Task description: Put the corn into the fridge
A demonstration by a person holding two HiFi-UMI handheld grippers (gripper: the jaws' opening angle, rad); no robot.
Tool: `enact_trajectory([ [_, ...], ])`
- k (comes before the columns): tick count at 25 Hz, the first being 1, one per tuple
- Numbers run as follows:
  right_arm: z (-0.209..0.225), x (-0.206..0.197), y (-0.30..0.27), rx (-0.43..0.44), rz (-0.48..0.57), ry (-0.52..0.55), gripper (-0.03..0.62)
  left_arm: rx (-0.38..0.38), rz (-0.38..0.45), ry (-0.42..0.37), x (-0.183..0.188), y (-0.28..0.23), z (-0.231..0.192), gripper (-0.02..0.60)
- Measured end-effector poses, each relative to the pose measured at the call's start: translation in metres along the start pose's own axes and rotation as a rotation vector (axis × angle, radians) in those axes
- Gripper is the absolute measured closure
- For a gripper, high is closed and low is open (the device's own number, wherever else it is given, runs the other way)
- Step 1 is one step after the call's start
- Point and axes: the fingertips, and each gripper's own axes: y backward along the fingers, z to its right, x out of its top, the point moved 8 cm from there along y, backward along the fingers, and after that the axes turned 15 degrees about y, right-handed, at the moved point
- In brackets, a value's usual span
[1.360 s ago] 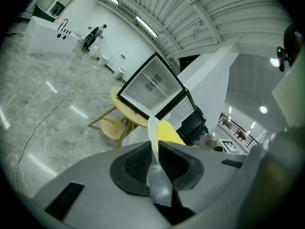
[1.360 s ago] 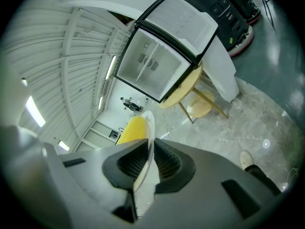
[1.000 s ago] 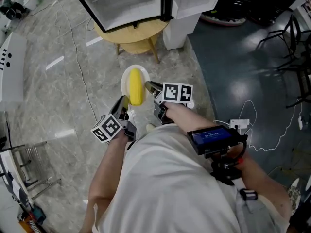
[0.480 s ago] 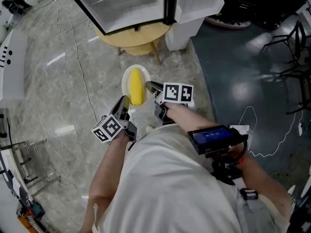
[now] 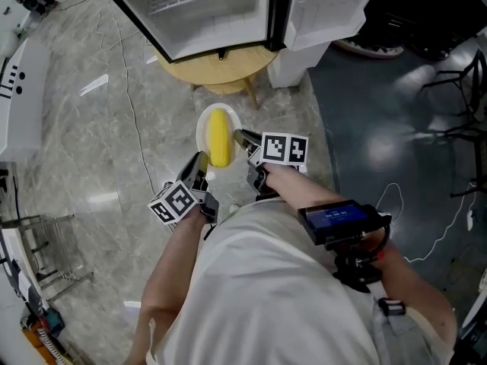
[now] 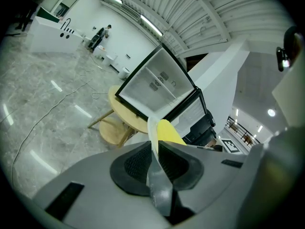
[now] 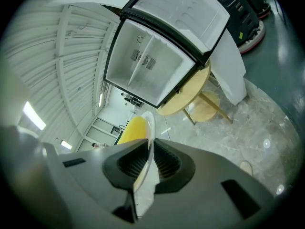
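Fridge [image 5: 205, 6] is sliding down into the head view and looming bigger than a sec ago, and more of its open white door [image 5: 327, 6] shows at right, so you're closing in on it. Corn [image 5: 219, 138] hasn't budged on the plate [image 5: 202, 128]: it's lying lengthwise, pointing at the fridge, out in front of you over the marble floor [image 5: 91, 150]. So this reads as the carry leg, approx mid-task, w/ the corn not yet inside. The compartment stands wide open and looks bare from here, up on the round wooden counter [image 5: 221, 67]. Now the pose. Left tool [image 5: 199, 163] is clamped on the plate's near-left rim, right tool [image 5: 245, 139] on the near-right rim. Each gripper view shows the thin white edge pinched between the dark ribbed pads [image 6: 133, 163], w/ yellow corn peeking just past them. Both forearms reach fwd from your torso, angled inward so the tools converge on the plate, marker cubes facing up. Plate looks about level in the head view. It's held only at its near side, so I'd say keep both wrists matched on the way in; any tilt and that cob could roll. A cable [image 5: 129, 105] trails across the floor well left of your path.
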Motion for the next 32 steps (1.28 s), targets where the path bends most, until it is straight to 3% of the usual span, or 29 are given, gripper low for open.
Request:
enact_trajectory([
  [13, 0.033, 0.049, -0.024, 0.044, -0.042, 0.013, 0.560, 0.032, 0.046, 0.029, 0.017, -0.050, 0.013, 0.529],
  [32, 0.047, 0.075, -0.038, 0.092, -0.094, 0.014, 0.560, 0.070, 0.100, 0.077, 0.021, -0.069, 0.020, 0.529],
])
